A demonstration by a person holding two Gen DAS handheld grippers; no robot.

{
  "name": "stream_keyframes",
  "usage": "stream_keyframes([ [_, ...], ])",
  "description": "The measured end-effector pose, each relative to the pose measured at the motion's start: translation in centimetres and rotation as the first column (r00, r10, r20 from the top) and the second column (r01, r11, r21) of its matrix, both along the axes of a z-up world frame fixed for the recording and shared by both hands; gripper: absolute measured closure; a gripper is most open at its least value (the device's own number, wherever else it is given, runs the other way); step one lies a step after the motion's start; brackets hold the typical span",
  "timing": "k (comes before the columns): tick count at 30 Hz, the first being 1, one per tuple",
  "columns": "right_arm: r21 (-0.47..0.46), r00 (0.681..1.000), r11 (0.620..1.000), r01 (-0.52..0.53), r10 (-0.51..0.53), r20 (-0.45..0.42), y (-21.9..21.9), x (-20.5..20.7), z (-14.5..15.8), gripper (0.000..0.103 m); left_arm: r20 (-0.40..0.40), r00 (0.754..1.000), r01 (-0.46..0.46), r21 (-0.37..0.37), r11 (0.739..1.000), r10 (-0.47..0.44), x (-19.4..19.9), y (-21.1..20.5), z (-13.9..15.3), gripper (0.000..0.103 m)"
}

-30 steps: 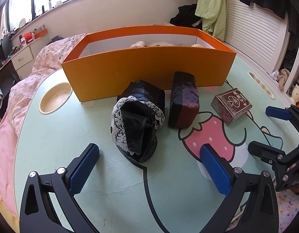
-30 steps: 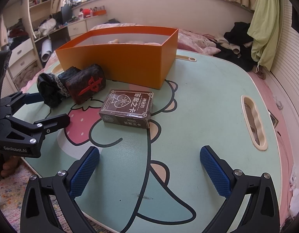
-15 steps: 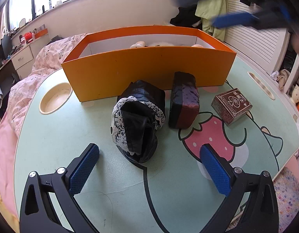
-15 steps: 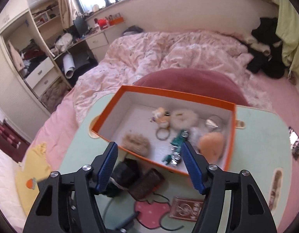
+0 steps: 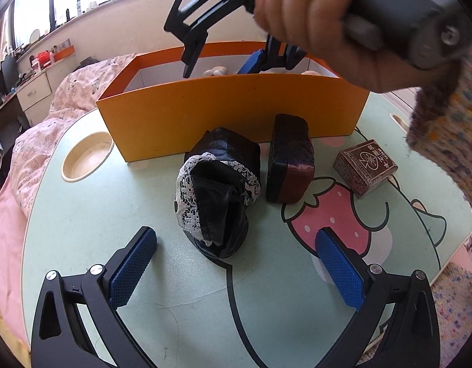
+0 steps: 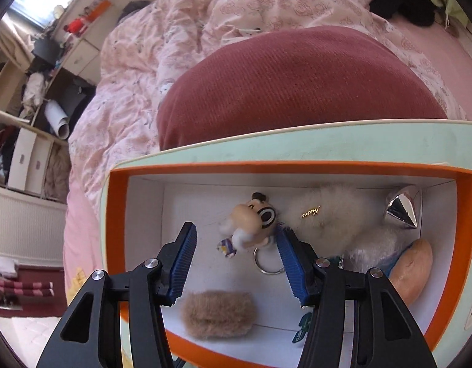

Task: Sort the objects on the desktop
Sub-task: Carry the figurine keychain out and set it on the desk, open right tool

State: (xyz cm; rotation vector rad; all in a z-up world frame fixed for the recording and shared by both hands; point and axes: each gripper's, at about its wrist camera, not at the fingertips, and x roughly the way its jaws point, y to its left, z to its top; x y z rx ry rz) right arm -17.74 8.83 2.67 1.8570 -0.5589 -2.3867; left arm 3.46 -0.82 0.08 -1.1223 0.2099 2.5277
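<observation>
An orange box (image 5: pixel 230 107) stands at the back of the mint table (image 5: pixel 82 214). In front of it lie a black lace pouch (image 5: pixel 217 193), a dark red case (image 5: pixel 289 159) and a brown card box (image 5: pixel 365 167). My left gripper (image 5: pixel 236 263) is open and empty, low over the table before the pouch. My right gripper (image 6: pixel 236 263) is open, reaching down into the orange box (image 6: pixel 464 245) with its jaws on either side of a cartoon-face keychain (image 6: pixel 254 224). It also shows in the left wrist view (image 5: pixel 223 61), held by a hand.
Inside the box lie a tan fluffy pad (image 6: pixel 217 312), a white fluffy ball (image 6: pixel 325 214), a silver cone (image 6: pixel 403 210), a bread-shaped toy (image 6: pixel 412 270) and a metal ring (image 6: pixel 266 263). A round cup recess (image 5: pixel 85 156) sits in the table at left. A bed with a maroon cushion (image 6: pixel 297 86) lies behind.
My right gripper has risen from the table's right side, swung over the orange box and dropped into it around the keychain. My left gripper has not moved.
</observation>
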Motion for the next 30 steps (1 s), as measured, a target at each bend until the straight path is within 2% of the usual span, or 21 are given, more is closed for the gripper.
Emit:
stream_keyframes([
  [2,-0.001,1.0,1.0,0.029,-0.029,0.006,0.3,-0.2,-0.4,0.049,0.003,1.0,0.003,0.003,1.0,-0.003,0.0,0.0,0.0,0.0],
  [3,0.008,1.0,1.0,0.028,-0.028,0.007,0.2,-0.3,-0.4,0.053,0.002,1.0,0.004,0.005,1.0,-0.004,0.0,-0.1,0.0,0.0],
  [4,0.022,1.0,1.0,0.022,-0.022,0.01,0.2,-0.4,-0.4,0.066,0.001,1.0,0.005,0.006,1.0,-0.005,0.1,-0.1,0.0,0.0],
  [6,0.02,1.0,1.0,0.01,-0.011,0.013,0.3,-0.4,-0.4,0.066,0.001,1.0,0.006,0.006,1.0,-0.006,0.2,0.0,0.0,0.0],
  [9,-0.04,1.0,0.999,-0.007,0.008,0.005,0.8,0.3,-0.1,0.066,0.0,1.0,0.006,0.007,1.0,-0.006,0.3,0.1,0.0,0.0],
  [13,-0.178,0.991,0.98,-0.086,0.066,-0.118,0.9,2.7,3.5,0.066,0.0,1.0,0.007,0.007,1.0,-0.007,0.2,0.1,0.0,0.0],
  [15,-0.209,0.976,0.97,-0.125,0.083,-0.201,1.1,4.6,6.0,0.066,0.0,1.0,0.008,0.007,1.0,-0.008,0.2,0.0,0.0,0.0],
  [18,-0.206,0.944,0.963,-0.175,0.105,-0.313,2.1,8.3,9.6,0.066,0.0,1.0,0.009,0.007,1.0,-0.009,0.2,0.0,0.1,0.0],
  [21,-0.156,0.922,0.968,-0.194,0.126,-0.367,3.2,11.8,11.2,0.066,-0.001,1.0,0.019,0.005,1.0,-0.019,0.2,0.0,0.1,0.0],
  [24,-0.117,0.919,0.975,-0.191,0.136,-0.37,4.9,15.0,10.8,0.066,0.0,1.0,0.02,0.005,1.0,-0.02,0.2,0.0,0.1,0.0],
  [30,-0.15,0.949,0.976,-0.158,0.108,-0.298,7.8,17.2,5.9,0.066,-0.001,1.0,0.022,0.005,1.0,-0.022,0.2,-0.2,0.1,0.0],
])
